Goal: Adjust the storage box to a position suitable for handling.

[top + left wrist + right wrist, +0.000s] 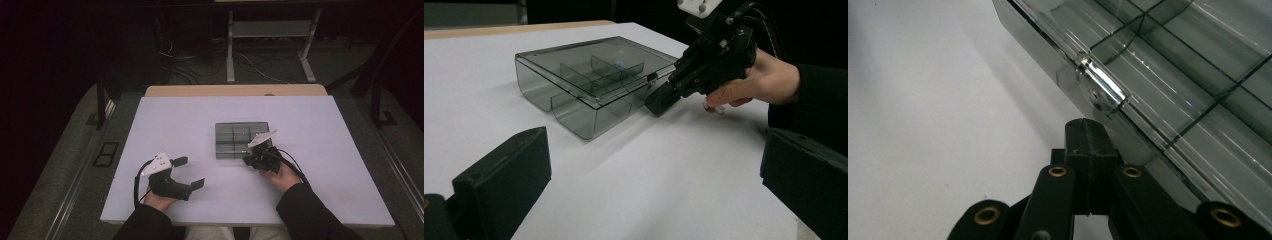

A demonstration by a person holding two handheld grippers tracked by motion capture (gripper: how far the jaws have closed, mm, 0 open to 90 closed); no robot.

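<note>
One box (242,140) is lying near the middle of the table (175,125), smoky and see-through, with its lid down and dividers showing through the lid; the compartments are looking empty, though the tint is making that hard to tell. The right gripper (254,161) is being held at the box's near edge, its jaws pressed together with nothing between them; in the right gripper view the closed tips (1087,145) are being aimed just below the clear latch (1100,89) on the front wall, near it but not seen touching. The left gripper (189,172) is being rested well apart from the box, toward the table's left, its jaws standing wide apart and empty.

The work in hand is judged to be the unlatching of the lid. Since the box is being steadied by nothing, a push from the closed tips could be sending it sliding away across the smooth table instead of freeing the latch; if the tips are being driven too low, the wall would be struck and the latch missed; a hard jab could be tipping the box up on its far edge.

Counted: one box, one latch, two grippers, one table.
</note>
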